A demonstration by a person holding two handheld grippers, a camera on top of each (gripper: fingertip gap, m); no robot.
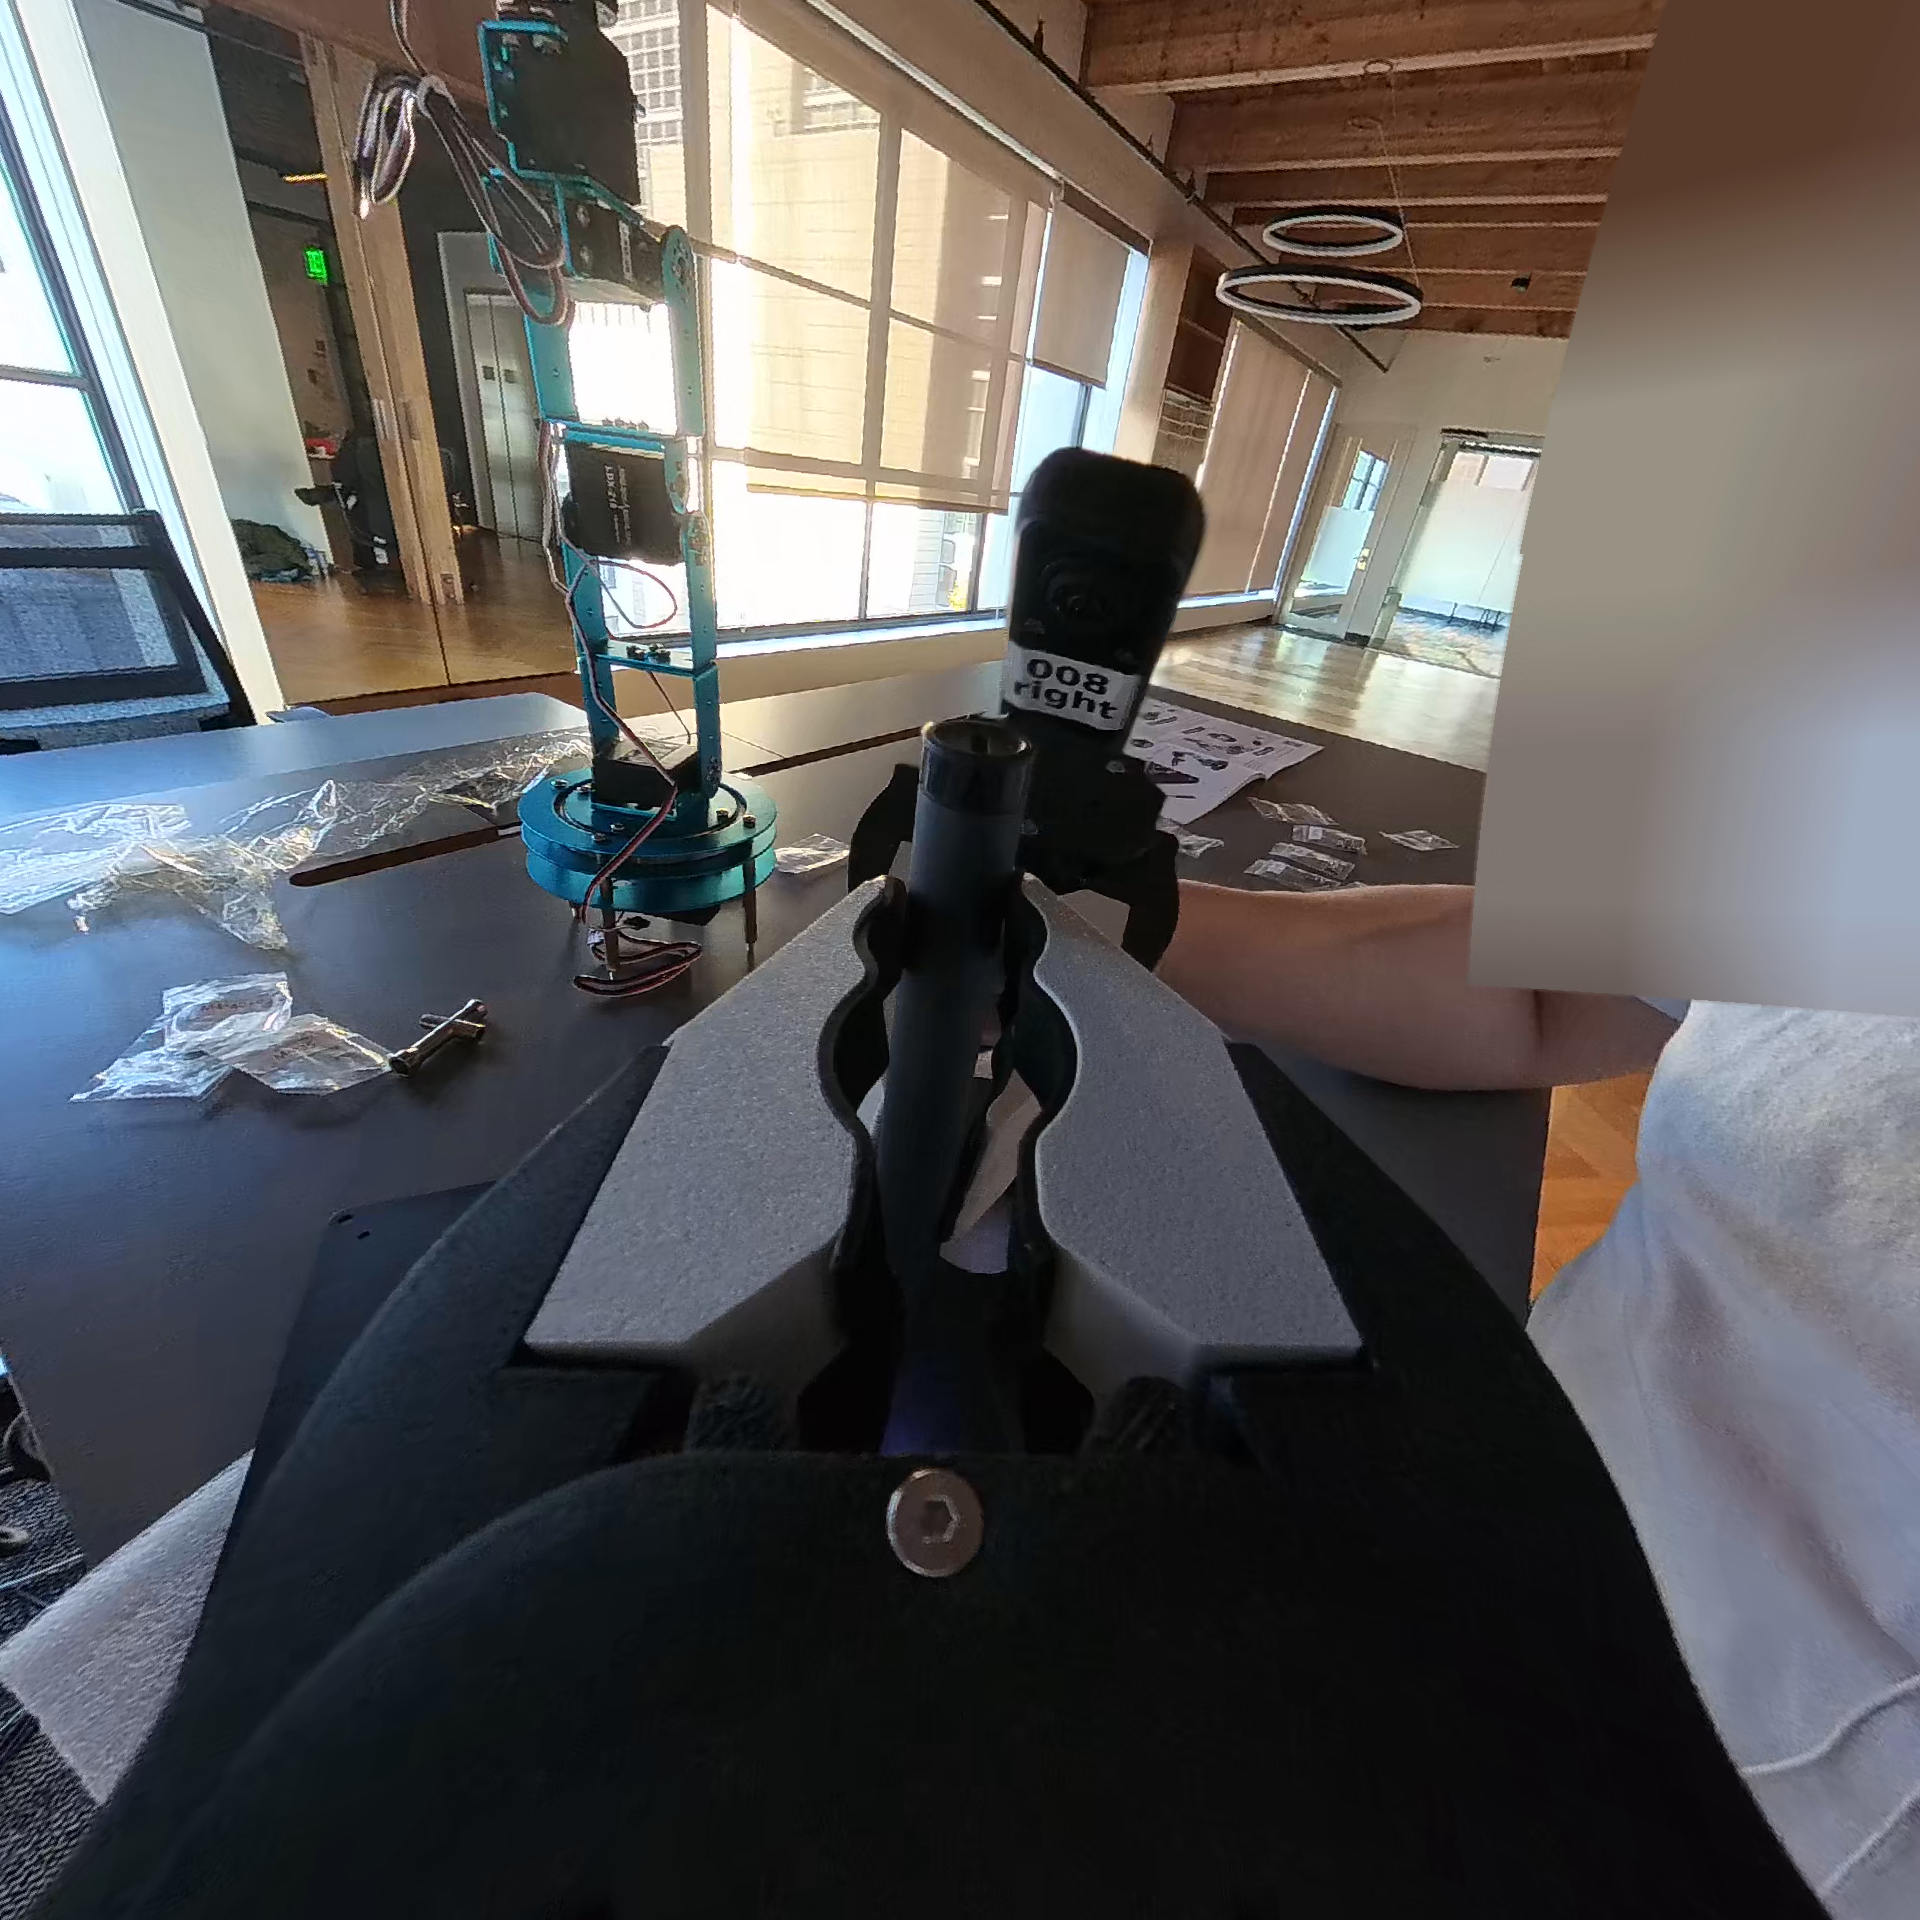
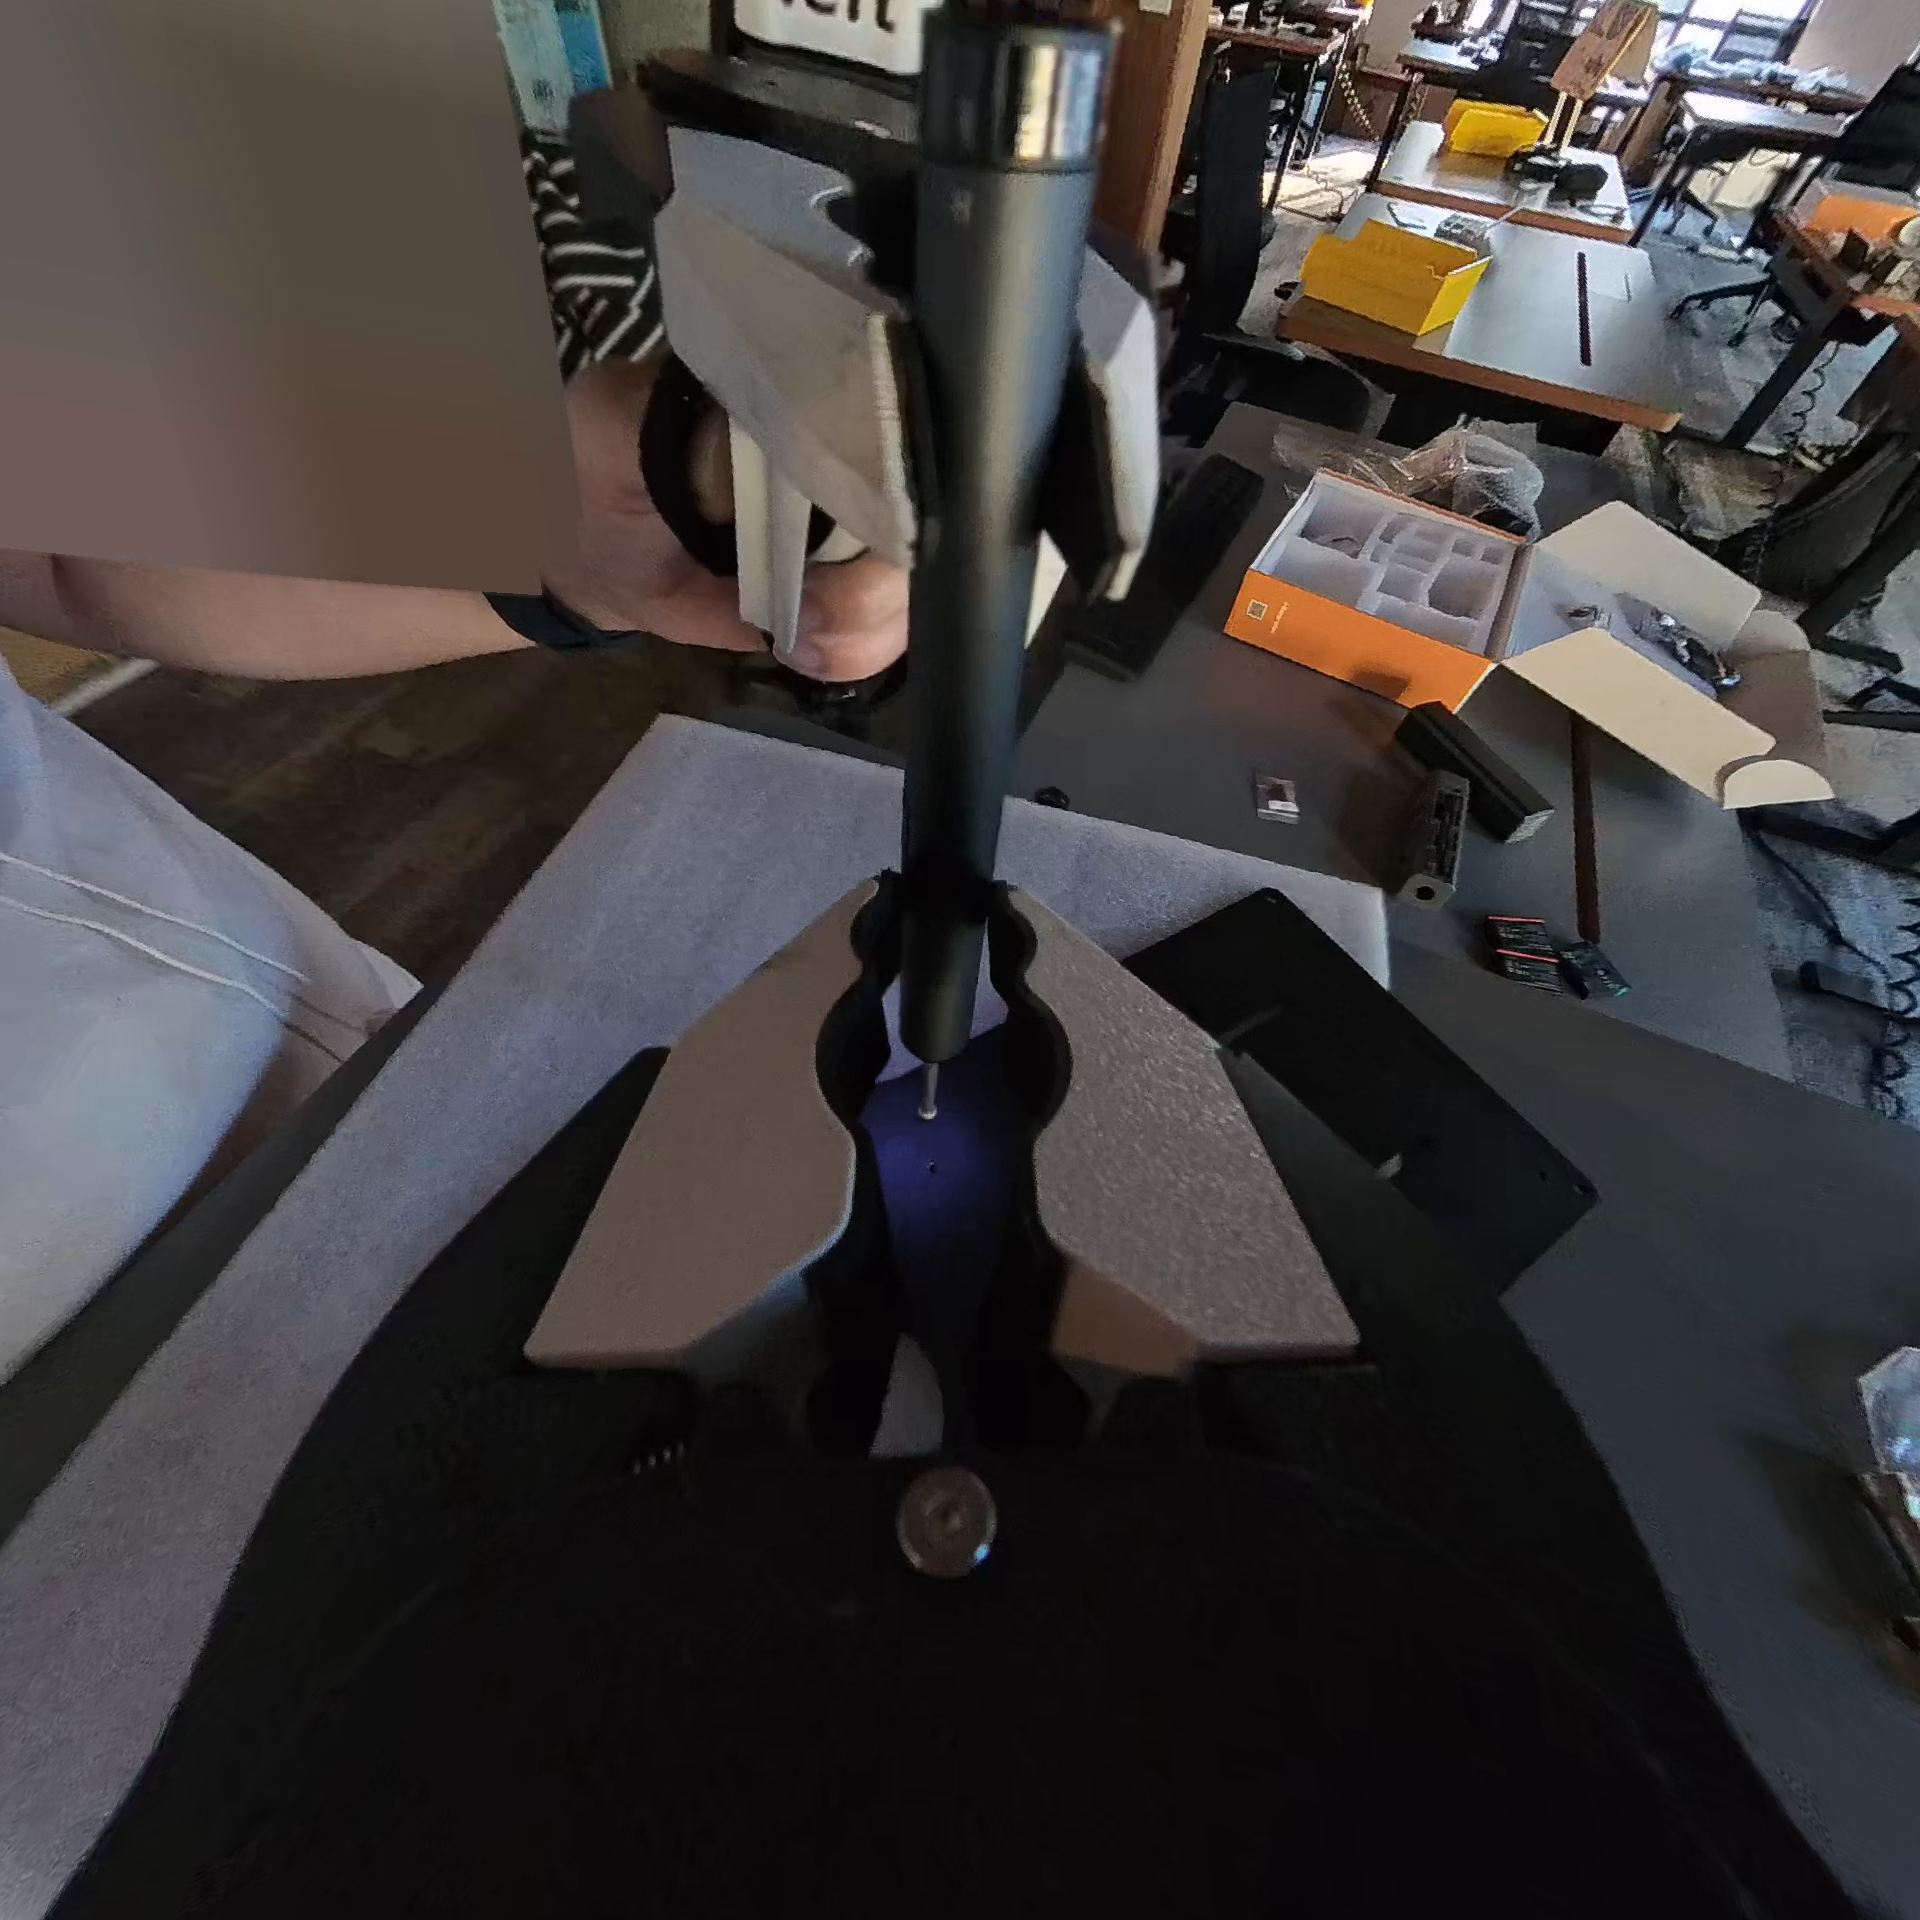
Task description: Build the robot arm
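- Left gripper (image 1: 951, 935): fingers closed around the dark grey electric screwdriver (image 1: 940, 1018), clamped about mid-barrel; silver cap end points up and away from the camera.
- Right gripper (image 2: 940, 914): fingers pinched on the lower end of the same screwdriver (image 2: 971, 623), just above the thin bit (image 2: 928, 1096).
- Screwdriver stands near upright in the right wrist view, held by both grippers at once, the left gripper (image 2: 977, 343) higher on the barrel.
- Bit tip hangs just over a dark blue-lit patch between the right gripper's fingers; contact with the surface below cannot be told.
- Grey foam pad (image 2: 665, 852) lies under the right gripper, a black plate (image 2: 1382, 1112) just beside it on the table (image 2: 1662, 1226).
- Person's hand (image 2: 665, 561) grips the left gripper's handle; forearm and white shirt at frame edge.
- Right gripper body (image 1: 1091, 727) shows behind the screwdriver in the left wrist view, white sticker on it.
- Blue metal robot arm kit (image 1: 634, 644) stands upright on the dark table (image 1: 208, 1195), well to the left of the grippers.
- Small T-shaped metal wrench (image 1: 442, 1034) lies beside little clear parts bags (image 1: 239, 1029); crumpled clear plastic (image 1: 156, 842) behind.
- Open orange box with white foam insert (image 2: 1382, 592) sits well apart on the right; printed sheet (image 1: 1216, 758) and more small bags past the grippers.
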